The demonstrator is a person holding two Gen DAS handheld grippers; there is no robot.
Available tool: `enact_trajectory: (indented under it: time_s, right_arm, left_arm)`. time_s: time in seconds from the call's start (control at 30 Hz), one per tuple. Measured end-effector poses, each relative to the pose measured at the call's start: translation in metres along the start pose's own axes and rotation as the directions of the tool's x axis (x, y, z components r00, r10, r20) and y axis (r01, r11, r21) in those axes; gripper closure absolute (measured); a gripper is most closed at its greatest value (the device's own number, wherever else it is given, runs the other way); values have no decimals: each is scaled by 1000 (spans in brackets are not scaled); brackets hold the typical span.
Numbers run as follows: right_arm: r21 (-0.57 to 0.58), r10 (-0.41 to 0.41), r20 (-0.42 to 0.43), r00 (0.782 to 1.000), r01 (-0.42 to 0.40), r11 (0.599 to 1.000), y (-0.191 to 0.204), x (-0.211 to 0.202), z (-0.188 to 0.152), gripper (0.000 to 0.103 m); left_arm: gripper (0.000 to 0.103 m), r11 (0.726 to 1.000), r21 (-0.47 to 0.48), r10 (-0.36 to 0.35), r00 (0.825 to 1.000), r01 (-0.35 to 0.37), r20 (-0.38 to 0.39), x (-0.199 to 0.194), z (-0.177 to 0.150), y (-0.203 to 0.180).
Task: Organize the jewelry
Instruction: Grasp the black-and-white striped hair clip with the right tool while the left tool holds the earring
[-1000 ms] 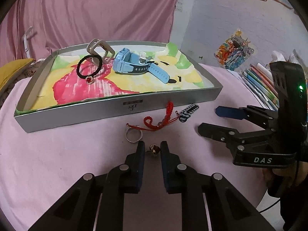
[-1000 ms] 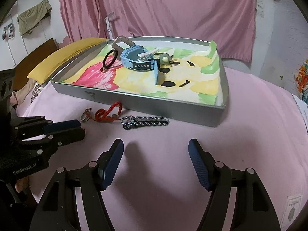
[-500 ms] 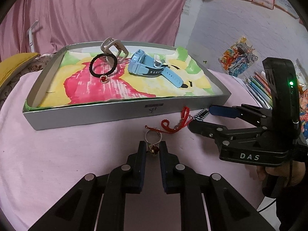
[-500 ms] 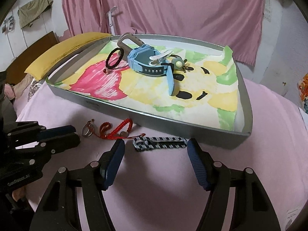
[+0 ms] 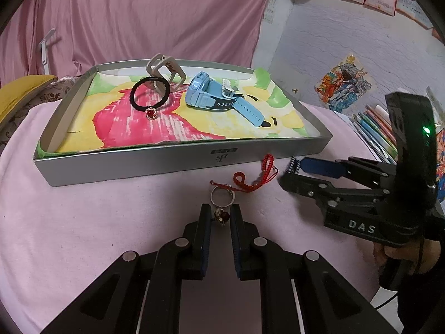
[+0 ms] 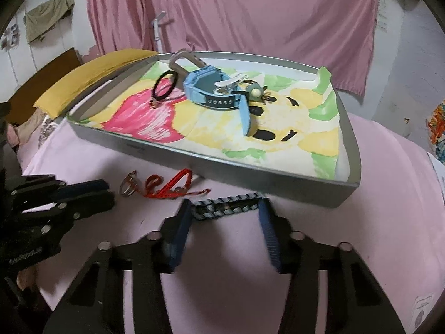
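Observation:
A grey tray (image 5: 180, 164) with a colourful liner holds a blue watch (image 5: 214, 97), a black hair tie (image 5: 150, 94) and a beige band (image 5: 167, 66). In front of it lie a red cord bracelet (image 5: 256, 178), a silver ring (image 5: 222, 194) and a blue-and-black braided bracelet (image 6: 225, 207). My left gripper (image 5: 221, 217) is shut on a small red-and-gold charm (image 5: 222, 215) near the ring. My right gripper (image 6: 225, 211) is open, its fingers at either end of the braided bracelet. It also shows in the left wrist view (image 5: 294, 172).
The tray (image 6: 278, 172) sits on a pink cloth (image 5: 83, 236). A yellow cushion (image 6: 91, 75) lies beyond the tray's left side. Books and coloured pencils (image 5: 372, 128) lie at the right edge. A pink curtain hangs behind.
My right gripper has moved forward to the braided bracelet and narrowed around it. My left gripper has stayed shut on the charm and shifted slightly left.

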State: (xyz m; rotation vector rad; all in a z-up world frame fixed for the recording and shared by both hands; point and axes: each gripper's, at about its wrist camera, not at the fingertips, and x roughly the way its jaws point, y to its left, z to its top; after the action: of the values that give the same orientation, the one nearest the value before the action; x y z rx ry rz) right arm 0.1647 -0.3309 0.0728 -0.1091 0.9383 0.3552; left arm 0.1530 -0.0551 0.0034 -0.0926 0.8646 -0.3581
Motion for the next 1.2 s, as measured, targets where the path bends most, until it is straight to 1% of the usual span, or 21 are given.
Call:
enact_trajectory:
  time_s: [0.03, 0.13, 0.23, 0.4, 0.57, 0.8, 0.9, 0.93, 1.03, 1.2]
  right_arm:
    - [-3, 6, 0, 1000, -6, 1000, 0, -2, -2, 69]
    - [4, 10, -4, 1000, -10, 1000, -2, -6, -7, 71]
    - [16, -5, -8, 1000, 5, 1000, -5, -8, -9, 74]
    - [74, -9, 0, 1000, 9, 997, -11, -15, -15, 74]
    - [88, -18, -4, 1000, 18, 996, -5, -7, -8, 73]
    - [87, -65, 2, 998, 64, 994, 2, -2, -5, 73]
    - [91, -79, 7, 997, 78, 993, -1, -4, -9, 81]
    - [97, -75, 9, 997, 74, 993, -3, -6, -10, 85]
    - [110, -63, 13, 998, 61, 992, -9, -11, -16, 89]
    - [123, -15, 29, 999, 11, 992, -13, -21, -29, 90]
  left_arm:
    - [90, 1000, 0, 1, 1000, -1, 0, 0, 0, 0]
    - [90, 1000, -2, 1, 1000, -1, 1, 0, 0, 0]
    - [90, 1000, -3, 1, 1000, -1, 1, -1, -1, 0]
    - [90, 1000, -4, 0, 1000, 0, 3, -2, -2, 0]
    - [90, 1000, -8, -2, 1000, 2, 4, -3, -3, -1]
    - [90, 1000, -5, -3, 1000, 3, 4, -3, -3, -1]
    - [91, 1000, -4, -5, 1000, 5, 6, -3, -4, 0]
    - [91, 1000, -4, -5, 1000, 5, 7, -4, -4, 0]
    - [92, 1000, -3, -13, 1000, 14, 10, -6, -5, 0]
    - [92, 999, 17, -32, 999, 31, 14, -8, -10, -5]
